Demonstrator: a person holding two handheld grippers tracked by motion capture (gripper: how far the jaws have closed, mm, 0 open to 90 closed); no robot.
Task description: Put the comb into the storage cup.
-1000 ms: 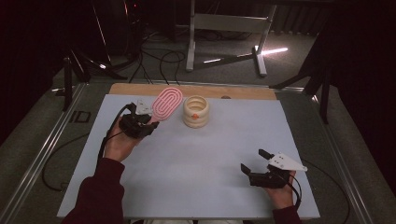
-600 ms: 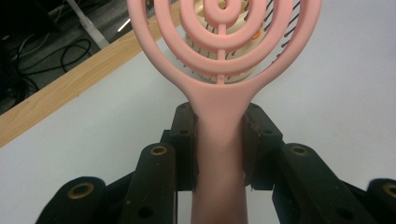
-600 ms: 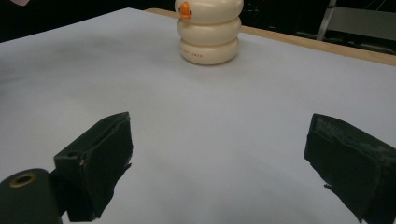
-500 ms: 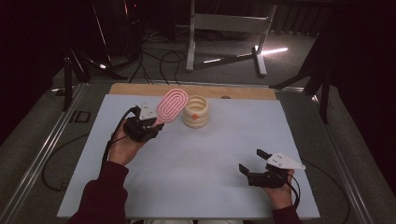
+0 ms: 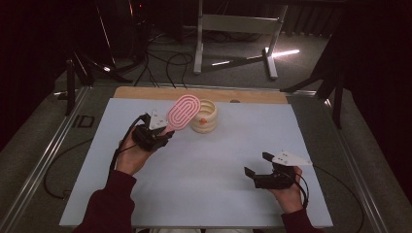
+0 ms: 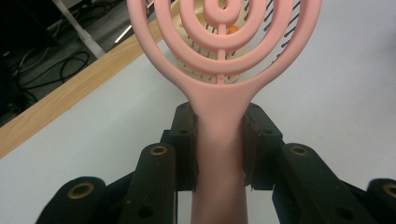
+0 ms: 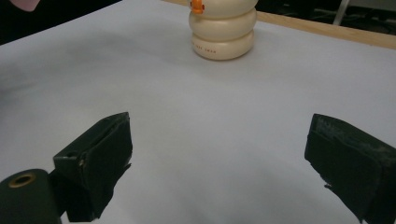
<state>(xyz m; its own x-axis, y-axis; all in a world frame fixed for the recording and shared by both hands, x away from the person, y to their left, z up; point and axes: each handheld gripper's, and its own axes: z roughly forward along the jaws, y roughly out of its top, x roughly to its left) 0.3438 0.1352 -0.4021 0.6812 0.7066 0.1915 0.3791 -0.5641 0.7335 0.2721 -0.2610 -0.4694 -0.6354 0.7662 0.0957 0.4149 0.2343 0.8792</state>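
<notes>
A pink hairbrush (image 5: 183, 112) with a ringed oval head is held up by its handle; my left gripper (image 5: 163, 136) is shut on it at the table's far left. In the left gripper view both pads (image 6: 187, 140) press the handle of the hairbrush (image 6: 224, 42). The head tilts over the left rim of a cream ribbed container (image 5: 204, 116), and bristles show through the rings. An orange piece (image 7: 197, 5) sits at the top of the container (image 7: 223, 28). My right gripper (image 5: 257, 164) rests low at the near right, open, with nothing between its jaws (image 7: 219, 154).
A white mat (image 5: 204, 189) covers the table, with a wooden strip (image 5: 145, 92) along its far edge and metal rails (image 5: 43, 155) at the sides. Cables and a stand's legs (image 5: 233, 53) lie on the floor beyond.
My left gripper has carried the hairbrush slightly right, so its head now overlaps the container's rim. The right gripper has stayed put.
</notes>
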